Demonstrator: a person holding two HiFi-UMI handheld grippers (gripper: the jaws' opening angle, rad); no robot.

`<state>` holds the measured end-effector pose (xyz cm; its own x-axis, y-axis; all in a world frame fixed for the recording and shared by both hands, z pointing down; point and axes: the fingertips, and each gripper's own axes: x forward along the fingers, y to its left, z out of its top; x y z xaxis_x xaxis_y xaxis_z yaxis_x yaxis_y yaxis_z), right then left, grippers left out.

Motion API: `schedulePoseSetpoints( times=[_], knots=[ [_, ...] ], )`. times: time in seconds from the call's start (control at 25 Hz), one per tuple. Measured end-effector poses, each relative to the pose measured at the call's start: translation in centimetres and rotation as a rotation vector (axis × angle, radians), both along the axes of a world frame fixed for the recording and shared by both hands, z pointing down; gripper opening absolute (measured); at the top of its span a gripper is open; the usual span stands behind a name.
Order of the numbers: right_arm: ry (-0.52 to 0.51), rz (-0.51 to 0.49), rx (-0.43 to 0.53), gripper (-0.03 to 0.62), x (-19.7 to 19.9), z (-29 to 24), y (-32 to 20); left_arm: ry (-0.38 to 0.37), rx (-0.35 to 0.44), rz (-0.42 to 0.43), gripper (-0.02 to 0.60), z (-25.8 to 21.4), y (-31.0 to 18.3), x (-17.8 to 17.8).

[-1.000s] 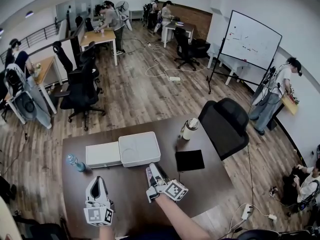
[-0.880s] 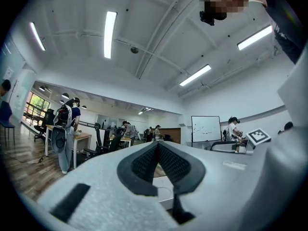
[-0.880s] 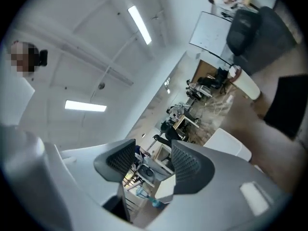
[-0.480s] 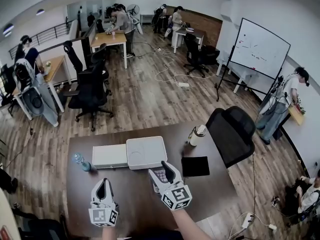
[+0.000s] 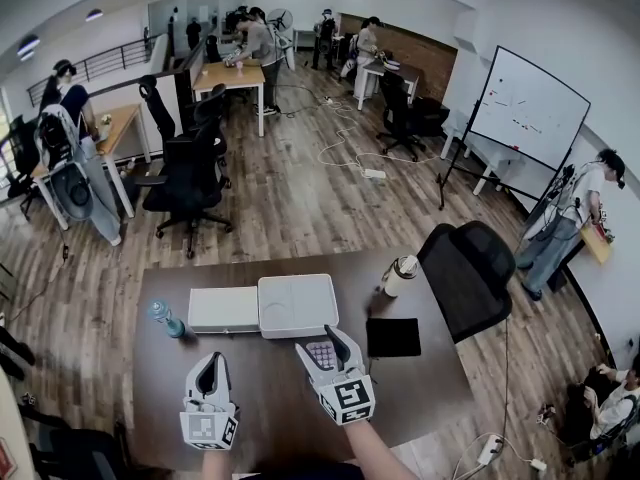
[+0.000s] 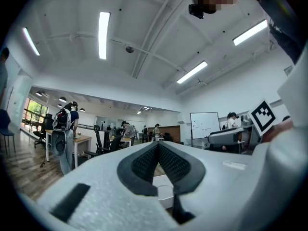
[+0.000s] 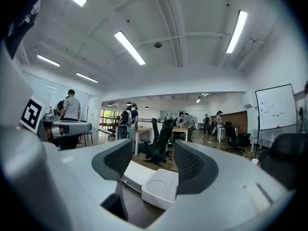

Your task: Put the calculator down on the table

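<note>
Head view from above: a dark tabletop [image 5: 275, 403]. The right tongs [image 5: 317, 342] are spread wide, having just been opening. The calculator [image 5: 321, 355] shows keys-up between their two arms; whether it rests on the tabletop cannot be told. The left tongs [image 5: 208, 360], at 9 o'clock of the right, are closed and empty.

At 12 o'clock of the calculator sit a white tray [image 5: 297, 305] and a white box [image 5: 222, 309]. A black pad [image 5: 393, 337] lies at 3 o'clock.

The right gripper view shows the wide gap [image 7: 153, 158], through which only the tray [image 7: 161, 189] and box [image 7: 137, 173] appear. The left gripper view shows its pads [image 6: 144, 161] meeting at the tip.
</note>
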<state>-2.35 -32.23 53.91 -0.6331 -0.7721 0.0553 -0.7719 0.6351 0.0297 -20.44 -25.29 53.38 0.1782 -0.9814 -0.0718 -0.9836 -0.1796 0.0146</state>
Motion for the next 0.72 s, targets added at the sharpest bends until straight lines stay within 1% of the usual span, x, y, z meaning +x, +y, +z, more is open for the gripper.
schedulePoseSetpoints(
  times=[0.12,0.2,0.24,0.28,0.36,0.52,0.72],
  knots=[
    [-0.012,-0.005,-0.008,0.268,0.0,0.1,-0.2,0.013,-0.003,0.000,-0.003,0.0,-0.3,-0.2],
    [-0.021,0.002,-0.015,0.232,0.2,0.0,-0.4,0.027,-0.011,-0.003,-0.003,0.3,-0.5,-0.5],
    [-0.031,0.014,-0.014,0.204,0.4,-0.1,-0.5,0.033,-0.015,-0.005,-0.002,0.4,-0.6,-0.5],
    [-0.046,0.034,-0.011,0.163,0.9,-0.3,-0.5,0.037,-0.018,-0.007,-0.003,0.5,-0.5,-0.6],
    [-0.074,0.084,-0.003,0.014,1.9,-0.5,-0.6,0.042,-0.016,-0.007,-0.002,0.5,-0.5,-0.6],
    [-0.067,0.140,0.018,0.012,2.9,-0.8,-1.0,0.045,-0.010,-0.008,-0.002,0.5,-0.5,-0.8],
    [-0.082,0.142,0.008,0.012,3.2,-0.5,-1.3,0.033,-0.019,-0.008,-0.003,0.8,-0.7,-0.7]
  ],
)
